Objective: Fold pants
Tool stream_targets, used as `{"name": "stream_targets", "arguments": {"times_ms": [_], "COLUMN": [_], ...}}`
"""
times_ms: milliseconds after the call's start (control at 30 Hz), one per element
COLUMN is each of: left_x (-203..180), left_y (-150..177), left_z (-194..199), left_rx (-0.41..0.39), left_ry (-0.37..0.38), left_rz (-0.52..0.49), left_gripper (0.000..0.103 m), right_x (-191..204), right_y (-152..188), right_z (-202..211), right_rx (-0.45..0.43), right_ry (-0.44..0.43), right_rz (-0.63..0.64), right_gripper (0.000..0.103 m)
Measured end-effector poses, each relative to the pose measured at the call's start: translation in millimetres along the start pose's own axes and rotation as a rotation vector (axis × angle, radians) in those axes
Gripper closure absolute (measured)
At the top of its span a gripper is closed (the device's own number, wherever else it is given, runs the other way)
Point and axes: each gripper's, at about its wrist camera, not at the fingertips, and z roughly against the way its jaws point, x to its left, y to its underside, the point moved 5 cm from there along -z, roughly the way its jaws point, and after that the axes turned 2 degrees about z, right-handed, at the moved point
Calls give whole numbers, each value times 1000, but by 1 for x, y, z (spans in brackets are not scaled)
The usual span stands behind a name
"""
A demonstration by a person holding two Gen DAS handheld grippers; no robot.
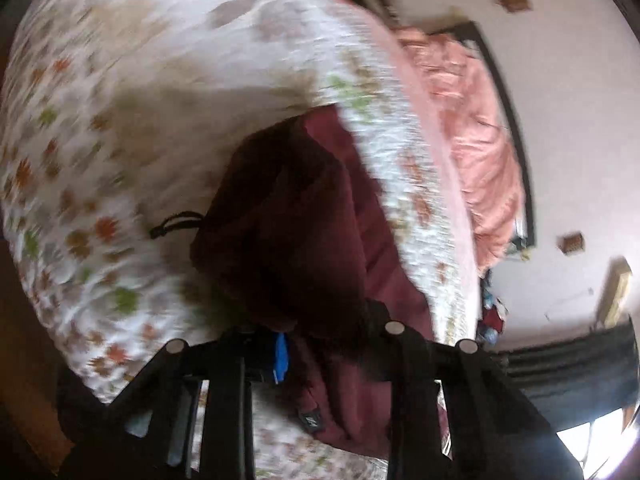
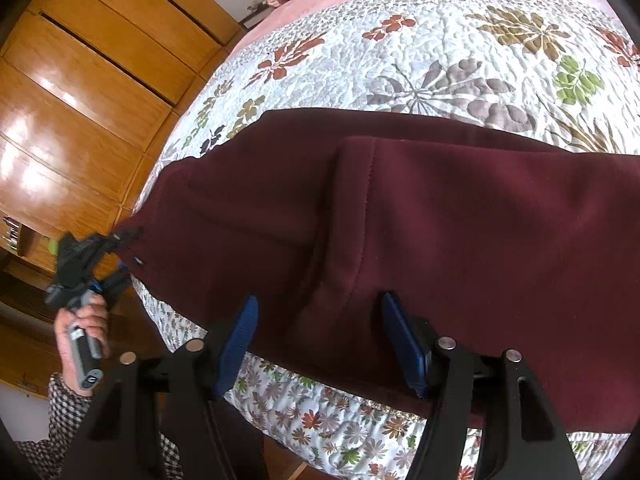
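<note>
Pants [image 2: 440, 216]: your maroon pants lie across the floral quilt [image 2: 440, 40], already doubled over, with one layer's stitched edge on top; the near edge hangs toward the quilt's front border
Right gripper [image 2: 320, 332]: your blue-padded fingers [image 2: 240, 332] stand wide apart over the near edge of the pants, fabric between them but nothing pinched
Left gripper [image 1: 320, 344]: at the end of the pants nearest the wooden wardrobe [image 2: 80, 80]; the left wrist view is blurred, and a bunch of maroon cloth sits right between the fingers, apparently clamped
Left hand [image 2: 82, 332]: you hold the left tool's handle just off the quilt's corner, checked sleeve showing below
Drawstring [image 1: 176, 224]: a black cord loop lies on the quilt beside the bunched cloth
Pink bedding [image 1: 480, 160]: crumpled beyond the quilt's far edge
</note>
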Motion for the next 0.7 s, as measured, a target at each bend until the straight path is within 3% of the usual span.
{"name": "stream_targets", "arguments": {"times_ms": [100,233,333,400,700], "left_x": [21,9,-22,-49,-123], "left_y": [1,3,5,9,47], "left_z": [-5,6,19,27,33], "left_rx": [19,-11,-47,-64,-66], "left_ry": [9,51,132,177,261], "left_rz": [54,9,-73,-147,-366], "left_gripper": [79,81,81,81,81], "right_x": [0,-1,-4,-8,-50], "right_y": [-2,-4,-6,-7,3], "right_z": [-1,7,28,40,89], "right_rx": [4,-19,-84,-110,-200], "right_ry": [-1,-30,-82,-62,0], "right_rz": [-5,-37,-65,-69,-148], "right_gripper": [38,38,37,36,35]}}
